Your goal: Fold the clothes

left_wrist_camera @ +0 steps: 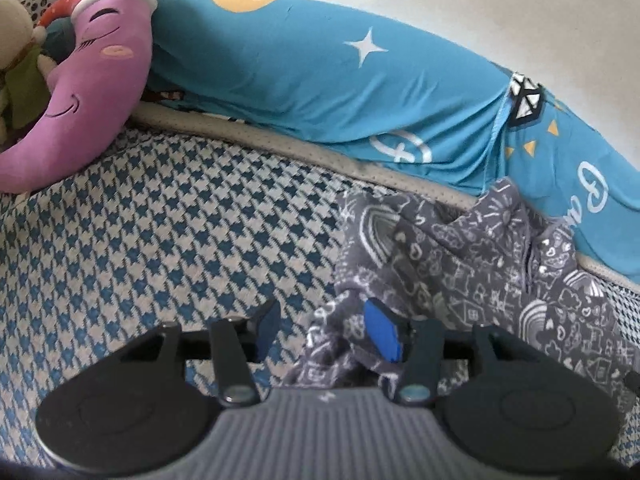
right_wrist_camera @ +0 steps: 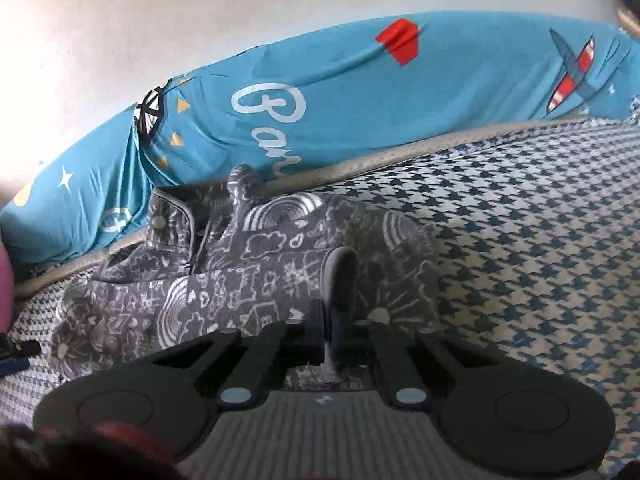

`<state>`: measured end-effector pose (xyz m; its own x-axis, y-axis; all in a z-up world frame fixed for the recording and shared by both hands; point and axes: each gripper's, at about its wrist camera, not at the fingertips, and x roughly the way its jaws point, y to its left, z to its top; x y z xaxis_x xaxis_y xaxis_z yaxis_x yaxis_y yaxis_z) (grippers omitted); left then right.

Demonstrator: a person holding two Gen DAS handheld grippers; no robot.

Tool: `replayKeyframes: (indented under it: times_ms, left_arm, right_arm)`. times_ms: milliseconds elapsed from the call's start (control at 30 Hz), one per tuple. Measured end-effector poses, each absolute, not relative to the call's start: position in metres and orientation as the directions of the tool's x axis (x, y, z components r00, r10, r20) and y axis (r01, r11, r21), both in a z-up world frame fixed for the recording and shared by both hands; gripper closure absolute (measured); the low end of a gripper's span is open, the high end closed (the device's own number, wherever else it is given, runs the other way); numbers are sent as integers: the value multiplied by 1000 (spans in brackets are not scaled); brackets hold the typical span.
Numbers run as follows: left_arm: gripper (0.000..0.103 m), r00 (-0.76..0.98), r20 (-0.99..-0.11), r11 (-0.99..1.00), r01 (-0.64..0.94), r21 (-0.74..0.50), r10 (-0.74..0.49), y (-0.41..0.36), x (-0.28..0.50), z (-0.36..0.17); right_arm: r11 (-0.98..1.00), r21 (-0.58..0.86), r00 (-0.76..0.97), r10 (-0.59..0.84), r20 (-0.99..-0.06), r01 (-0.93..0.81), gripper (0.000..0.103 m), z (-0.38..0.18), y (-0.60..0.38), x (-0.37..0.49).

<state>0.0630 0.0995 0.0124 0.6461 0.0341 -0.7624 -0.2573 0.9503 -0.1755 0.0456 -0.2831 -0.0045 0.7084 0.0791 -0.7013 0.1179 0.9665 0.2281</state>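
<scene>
Right wrist view: the right gripper [right_wrist_camera: 335, 312] had its two fingers drawn close together, pinching a raised fold of the grey garment printed with white rainbows and doodles [right_wrist_camera: 256, 272]. The pinched fold stood up in a narrow loop between the pads. From there the garment spread crumpled toward the left of the frame, lying on the blue-and-white houndstooth bed cover [right_wrist_camera: 540, 248]. Its far edge, with a bunched part sticking up, reached the pale piped edge of the mattress [right_wrist_camera: 400, 156]. Beyond the garment lay the long turquoise pillow printed with stars, script lettering and an aeroplane [right_wrist_camera: 360, 92], set against the white wall [right_wrist_camera: 200, 12].

In the left wrist view, the left gripper [left_wrist_camera: 324, 330] had its fingers spread wide. The right blue pad [left_wrist_camera: 382, 330] was touching the near edge of the grey garment [left_wrist_camera: 460, 264], while the left pad [left_wrist_camera: 268, 324] stood over bare houndstooth cover [left_wrist_camera: 160, 240]; nothing was clamped between them. The garment lay to the right of these fingers, heaped up against the turquoise pillow [left_wrist_camera: 300, 72]. Well apart from the garment, at the far left, a pink smiling moon-shaped plush toy [left_wrist_camera: 84, 92] rested against the pillow's end.
</scene>
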Motion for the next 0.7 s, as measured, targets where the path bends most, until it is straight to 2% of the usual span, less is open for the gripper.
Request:
replayKeyframes:
  times_ms: [67,200,400,533,633,700]
  left_arm:
    - [46,640,-767,957,-248,-149,46,94,66,9]
    - [46,583,-807,968,-240,-67,89,85,75,-7]
    - [44,543,-835,967,-248,-59,88,86,80,-22]
    - [37,529,-842,966,-257,-38,108,86,81,-22]
    - [37,538,-835,962,-270,-41,115,85,77,-13]
    - [36,565,-818,963,-263,-57,106,82,71,-1]
  right_arm:
    - [977,176,655,57,-753,117,97,-19,-279,52]
    - [989,130,661,47,-749,77,96,-25,-274,51]
    - [976,201,682,92,-726,82,88,-16,-287,46]
    - [963,247,714,99,-693,106,63,1,-306,39]
    - [940,312,724,119,-679,138,56,9,-322,29]
    - [926,342,726,125,-676,159,48,10,-330,22]
